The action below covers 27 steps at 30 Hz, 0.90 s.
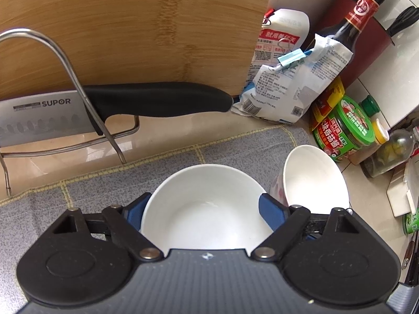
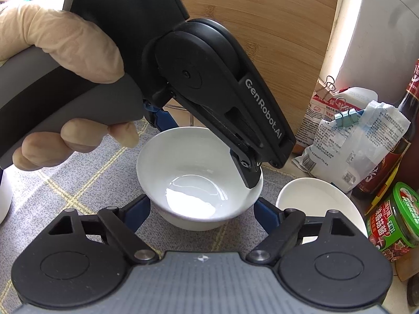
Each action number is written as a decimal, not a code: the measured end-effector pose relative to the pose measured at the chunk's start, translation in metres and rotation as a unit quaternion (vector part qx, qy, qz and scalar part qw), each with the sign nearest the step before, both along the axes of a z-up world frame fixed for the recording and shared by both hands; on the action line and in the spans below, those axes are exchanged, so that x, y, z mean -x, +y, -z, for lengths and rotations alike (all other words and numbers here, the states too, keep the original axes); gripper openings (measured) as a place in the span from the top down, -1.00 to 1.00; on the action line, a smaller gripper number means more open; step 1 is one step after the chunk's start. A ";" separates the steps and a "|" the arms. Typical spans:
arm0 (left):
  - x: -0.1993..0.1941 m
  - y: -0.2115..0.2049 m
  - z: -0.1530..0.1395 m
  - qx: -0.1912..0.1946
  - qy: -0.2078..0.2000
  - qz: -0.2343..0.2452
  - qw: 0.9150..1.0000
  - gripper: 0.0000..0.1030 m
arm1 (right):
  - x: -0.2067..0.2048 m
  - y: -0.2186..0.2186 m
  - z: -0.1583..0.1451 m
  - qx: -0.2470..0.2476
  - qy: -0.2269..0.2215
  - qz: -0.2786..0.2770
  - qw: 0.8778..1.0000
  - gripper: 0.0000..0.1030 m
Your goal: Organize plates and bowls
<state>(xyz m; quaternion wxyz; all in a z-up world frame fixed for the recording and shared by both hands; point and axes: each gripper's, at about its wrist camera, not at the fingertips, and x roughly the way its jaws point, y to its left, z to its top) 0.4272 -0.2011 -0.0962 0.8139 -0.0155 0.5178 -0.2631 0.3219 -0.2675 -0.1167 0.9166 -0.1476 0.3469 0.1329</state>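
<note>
A white bowl [image 1: 207,198] stands on the grey checked mat [image 1: 235,146]. My left gripper [image 1: 204,212] straddles it, one blue pad against each side of the bowl wall. In the right wrist view the same bowl [image 2: 193,172] sits in the middle. There the left gripper [image 2: 204,149] comes down from the upper left, held by a gloved hand [image 2: 65,44], with one finger on the right rim. My right gripper [image 2: 201,209] hugs the bowl's lower body from the near side, both pads lying against it. A second white bowl [image 1: 314,180] [image 2: 314,198] stands just to the right.
A cleaver [image 1: 157,99] rests in a wire rack [image 1: 65,60] before an upright bamboo board [image 1: 131,26]. To the right crowd clipped bags [image 1: 288,86], a dark sauce bottle [image 1: 348,26], a green-lidded jar [image 1: 345,128] [image 2: 392,219] and small bottles.
</note>
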 end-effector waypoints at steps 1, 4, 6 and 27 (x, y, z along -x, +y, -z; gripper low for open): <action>0.000 0.000 0.001 0.000 0.002 0.002 1.000 -0.67 | 0.000 0.000 0.000 0.001 0.000 -0.001 1.000 -0.74; 0.000 0.001 0.000 0.003 0.005 0.004 1.000 -0.67 | 0.000 -0.001 0.000 -0.001 0.000 -0.002 1.000 -0.74; 0.000 0.001 0.000 0.003 0.005 0.006 1.000 -0.64 | 0.000 -0.002 0.000 -0.003 0.000 -0.003 1.000 -0.74; -0.004 0.008 -0.001 0.018 0.025 0.020 0.999 -0.55 | 0.002 0.000 0.000 -0.004 -0.003 -0.016 1.000 -0.76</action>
